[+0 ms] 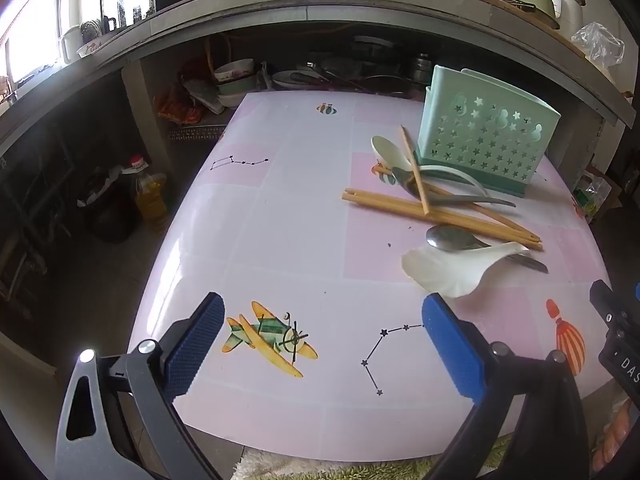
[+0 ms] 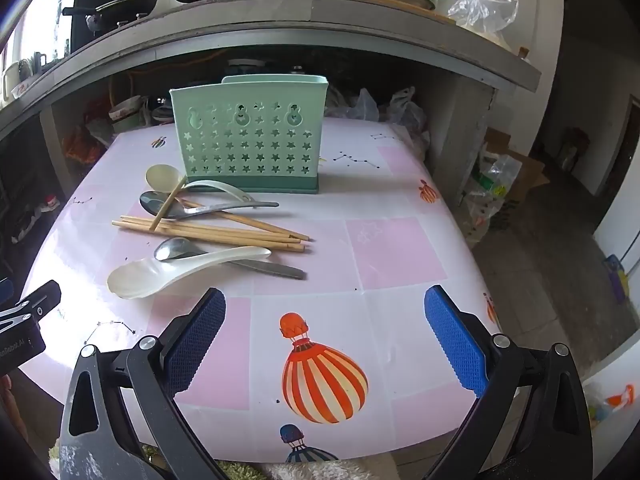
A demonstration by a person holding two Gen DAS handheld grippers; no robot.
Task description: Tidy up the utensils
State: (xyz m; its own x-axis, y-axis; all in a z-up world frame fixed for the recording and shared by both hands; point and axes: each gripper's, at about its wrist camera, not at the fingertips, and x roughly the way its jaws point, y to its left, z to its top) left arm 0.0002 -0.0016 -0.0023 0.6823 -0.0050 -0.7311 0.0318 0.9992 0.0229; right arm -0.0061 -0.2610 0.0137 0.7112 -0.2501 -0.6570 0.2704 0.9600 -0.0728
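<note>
A mint green utensil holder (image 1: pixel 486 136) (image 2: pixel 248 140) with star cutouts stands upright on the pink table (image 1: pixel 304 216) (image 2: pixel 396 252). In front of it lies a heap: wooden chopsticks (image 1: pixel 440 214) (image 2: pixel 208 232), two metal spoons (image 1: pixel 448 238) (image 2: pixel 176 248), a small white spoon (image 1: pixel 386 150) (image 2: pixel 160 178) and a large white ladle spoon (image 1: pixel 452 268) (image 2: pixel 160 274). My left gripper (image 1: pixel 322 308) hangs open over the near table, left of the heap. My right gripper (image 2: pixel 324 308) is open too, just in front of the ladle spoon, holding nothing.
A concrete counter (image 1: pixel 280 12) with pots and bottles overhangs the far side, with bowls (image 1: pixel 234 76) stored beneath. An oil bottle (image 1: pixel 150 196) stands on the floor at left. Bags and boxes (image 2: pixel 496 188) sit on the floor at right.
</note>
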